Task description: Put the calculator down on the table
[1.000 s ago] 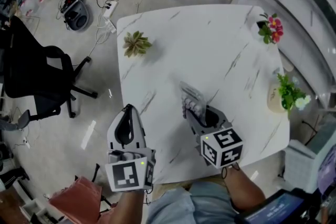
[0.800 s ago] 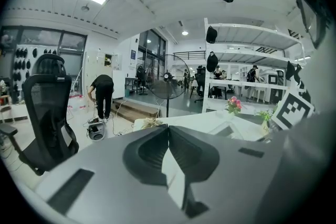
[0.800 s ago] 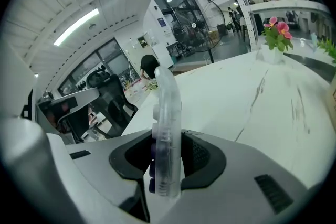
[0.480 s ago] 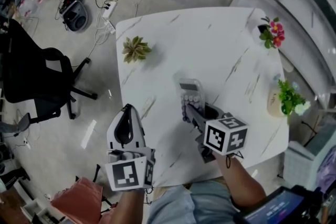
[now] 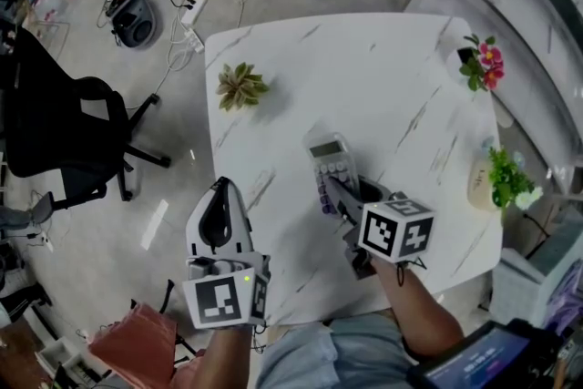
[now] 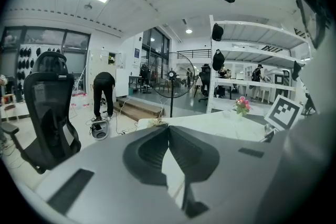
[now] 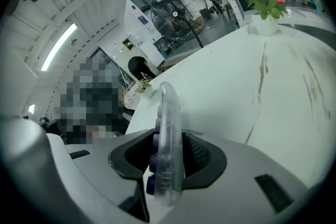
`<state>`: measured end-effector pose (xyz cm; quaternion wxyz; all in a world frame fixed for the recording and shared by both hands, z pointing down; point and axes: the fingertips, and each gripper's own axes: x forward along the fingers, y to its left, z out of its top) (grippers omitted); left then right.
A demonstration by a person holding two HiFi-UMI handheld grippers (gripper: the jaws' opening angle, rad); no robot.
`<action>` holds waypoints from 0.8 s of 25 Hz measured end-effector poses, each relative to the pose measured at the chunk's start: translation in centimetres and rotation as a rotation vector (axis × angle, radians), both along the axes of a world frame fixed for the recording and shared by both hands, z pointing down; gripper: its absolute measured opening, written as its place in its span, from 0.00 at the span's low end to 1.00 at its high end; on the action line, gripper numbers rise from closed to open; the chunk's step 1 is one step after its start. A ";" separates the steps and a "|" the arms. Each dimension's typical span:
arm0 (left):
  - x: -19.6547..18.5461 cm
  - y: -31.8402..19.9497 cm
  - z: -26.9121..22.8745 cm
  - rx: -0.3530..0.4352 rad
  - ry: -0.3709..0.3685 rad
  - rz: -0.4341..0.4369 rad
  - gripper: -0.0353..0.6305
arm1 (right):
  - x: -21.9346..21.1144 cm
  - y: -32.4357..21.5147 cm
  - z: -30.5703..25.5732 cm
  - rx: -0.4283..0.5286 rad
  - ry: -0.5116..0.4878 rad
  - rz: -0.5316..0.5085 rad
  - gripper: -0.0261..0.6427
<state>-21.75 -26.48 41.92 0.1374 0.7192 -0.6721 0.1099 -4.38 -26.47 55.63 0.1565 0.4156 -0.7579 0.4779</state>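
I am leaning over the white marble table (image 5: 383, 77), holding my left tongs (image 5: 219, 189) just off its near-left edge, jaws pressed together on nothing. My right tongs (image 5: 339, 196) are gripping the calculator (image 5: 328, 161) edge-on by its near end, its screen end sticking forward over the tabletop.

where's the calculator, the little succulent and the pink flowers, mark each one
calculator (image 5: 332, 167), head view, on its keypad just below the display
succulent (image 5: 241, 87), head view, on the centre of its leaves
pink flowers (image 5: 490, 59), head view, on the blooms
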 end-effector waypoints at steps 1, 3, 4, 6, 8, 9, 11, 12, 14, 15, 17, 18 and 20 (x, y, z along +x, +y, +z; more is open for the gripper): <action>0.0 -0.1 0.0 0.003 0.000 -0.001 0.07 | 0.1 0.0 0.0 0.004 0.010 -0.007 0.27; 0.1 -0.2 0.1 0.001 0.000 -0.003 0.07 | 0.4 -0.1 0.2 0.014 0.036 -0.023 0.28; 0.1 -0.2 0.1 -0.006 0.000 -0.007 0.06 | 0.6 -0.1 0.3 0.017 0.050 -0.032 0.29; 0.1 -0.3 0.2 -0.022 0.001 -0.015 0.07 | 0.9 -0.1 0.4 0.023 0.073 -0.051 0.31; 0.3 -0.3 0.3 -0.023 0.004 -0.012 0.07 | 1.2 -0.1 0.5 0.026 0.091 -0.064 0.33; 0.4 -0.4 0.2 -0.022 0.005 -0.010 0.07 | 1.3 -0.1 0.5 0.027 0.097 -0.067 0.33; 0.6 -0.6 0.0 -0.024 0.005 -0.010 0.06 | 1.7 -0.2 0.7 0.027 0.106 -0.066 0.35; 0.7 -0.6 0.0 -0.023 0.004 -0.010 0.07 | 1.9 -0.2 0.8 0.027 0.111 -0.065 0.35; 0.9 -0.7 -0.1 -0.021 0.001 -0.005 0.07 | 2.4 -0.3 1.1 0.025 0.122 -0.064 0.37; 1.0 -0.6 -0.1 -0.022 0.000 -0.003 0.07 | 2.6 -0.3 1.3 0.024 0.126 -0.061 0.38; 1.1 -0.6 -0.1 -0.021 0.000 0.004 0.07 | 3.0 -0.4 1.6 0.022 0.132 -0.054 0.39; 1.1 -0.5 -0.1 -0.019 0.000 0.007 0.07 | 3.1 -0.5 1.7 0.023 0.136 -0.052 0.40; 1.2 -0.4 -0.2 -0.018 -0.002 0.010 0.07 | 3.2 -0.6 1.9 0.027 0.150 -0.055 0.40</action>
